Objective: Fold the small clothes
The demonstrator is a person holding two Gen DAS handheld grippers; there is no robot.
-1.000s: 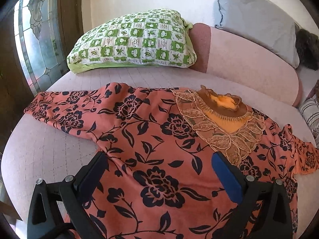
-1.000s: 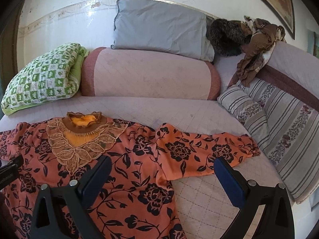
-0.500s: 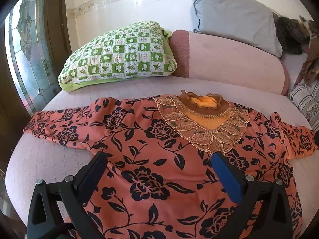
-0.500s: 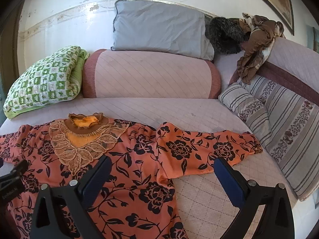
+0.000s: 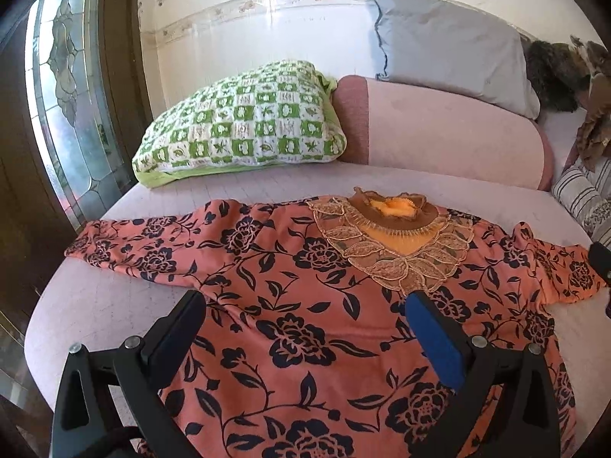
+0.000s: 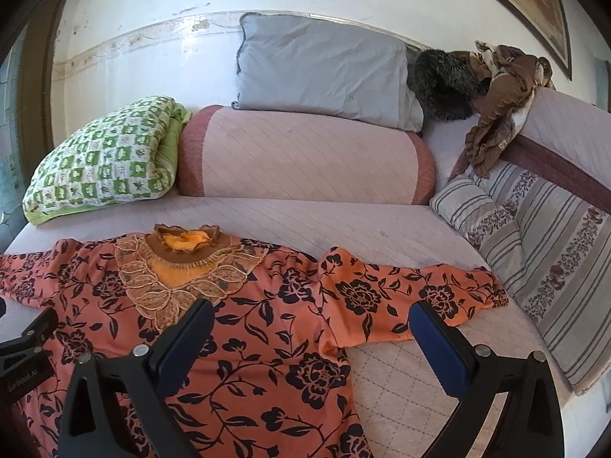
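An orange blouse with black flowers (image 5: 298,305) (image 6: 275,328) lies flat on the pink bed, both sleeves spread out sideways. Its embroidered brown and gold collar (image 5: 393,244) (image 6: 179,267) points toward the pillows. My left gripper (image 5: 305,297) hovers open above the blouse's chest, holding nothing. My right gripper (image 6: 311,309) hangs open over the right armpit and sleeve (image 6: 412,297), also holding nothing. The left gripper's body (image 6: 26,343) shows at the left edge of the right wrist view.
A green checked pillow (image 5: 244,126), a pink bolster (image 6: 305,152) and a grey pillow (image 6: 324,68) line the back. Striped cushions (image 6: 542,244) and a brown cloth (image 6: 500,103) sit at the right. A stained-glass window (image 5: 68,107) borders the left.
Both grippers have pulled back and risen, so more of the blouse and the wall shows. The left view has swung rightward. The blouse has not moved.
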